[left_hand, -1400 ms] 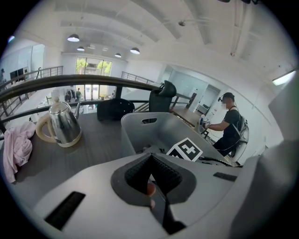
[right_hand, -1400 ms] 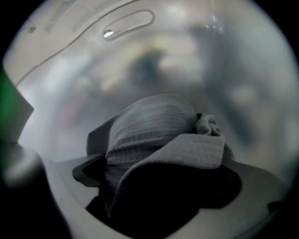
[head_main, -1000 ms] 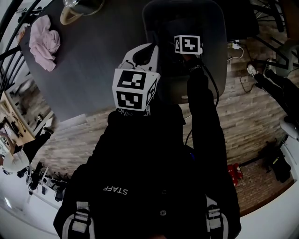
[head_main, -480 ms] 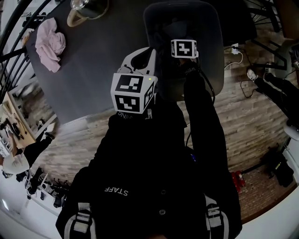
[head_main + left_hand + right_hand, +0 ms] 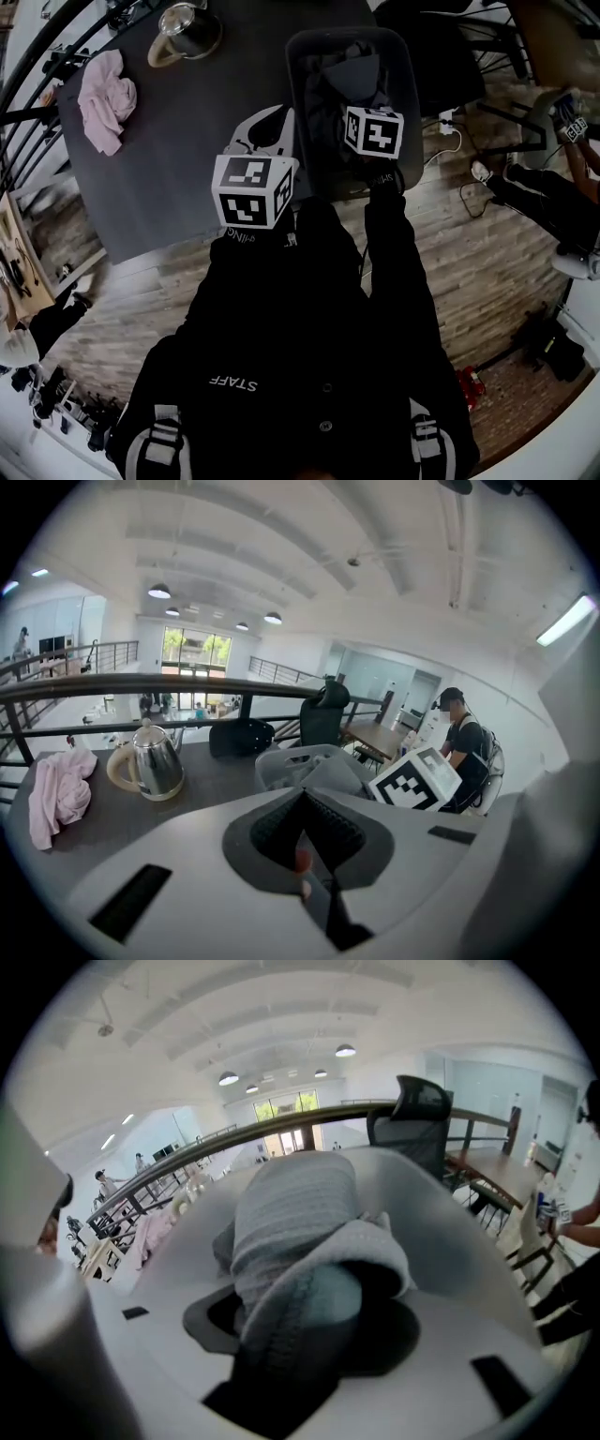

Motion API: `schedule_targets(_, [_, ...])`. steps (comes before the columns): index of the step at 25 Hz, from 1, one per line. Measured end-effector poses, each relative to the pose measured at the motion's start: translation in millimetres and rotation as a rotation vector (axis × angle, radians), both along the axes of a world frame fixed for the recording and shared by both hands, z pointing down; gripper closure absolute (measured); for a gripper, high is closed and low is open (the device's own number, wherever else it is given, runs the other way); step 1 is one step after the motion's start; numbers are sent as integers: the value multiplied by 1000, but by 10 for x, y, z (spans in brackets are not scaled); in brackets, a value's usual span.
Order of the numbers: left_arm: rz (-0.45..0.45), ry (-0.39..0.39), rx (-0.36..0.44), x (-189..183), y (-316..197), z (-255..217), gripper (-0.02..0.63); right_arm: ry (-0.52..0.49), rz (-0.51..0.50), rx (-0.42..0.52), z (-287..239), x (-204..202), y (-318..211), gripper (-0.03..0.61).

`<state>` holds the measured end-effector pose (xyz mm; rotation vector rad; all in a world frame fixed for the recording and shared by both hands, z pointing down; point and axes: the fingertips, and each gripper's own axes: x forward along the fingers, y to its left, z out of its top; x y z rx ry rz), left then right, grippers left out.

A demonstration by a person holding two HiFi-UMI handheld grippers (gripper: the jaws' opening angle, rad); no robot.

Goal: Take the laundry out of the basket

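Observation:
A grey laundry basket stands at the dark table's far right, holding grey and dark clothes. My right gripper hangs over the basket's middle, its tips hidden under its marker cube. In the right gripper view its jaws are closing on a bunched grey garment, and the pads press on the cloth. My left gripper is shut and holds nothing, hovering over the table just left of the basket. A pink cloth lies at the table's far left.
A steel kettle stands at the table's back, near the pink cloth. A railing runs behind the table. A black office chair stands beyond the basket. Cables and a plug lie on the wooden floor at the right.
The right gripper's marker cube has drawn back toward me over the basket and tilted. The left gripper stays beside the basket. The head view has shifted slightly.

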<state>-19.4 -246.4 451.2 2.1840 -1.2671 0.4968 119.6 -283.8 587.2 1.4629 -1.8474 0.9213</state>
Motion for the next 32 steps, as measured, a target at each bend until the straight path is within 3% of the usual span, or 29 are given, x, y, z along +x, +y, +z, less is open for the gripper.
schedule_targets(10, [-53,51,200,-47,11,-828,612,-47,85,447,-1863,83,380,319])
schedule_targets(19, [-39,96,388,70,-15,-1614,612,-7,138,778,-3167,256,625,315])
schedule_targets(25, [13,134,466,278,29,-2033,612,32,179,916,-3703,425,750,311])
schedule_targets(32, [17,128,549,406,67,-2320,612,38,186,981,-3948,507,843,311])
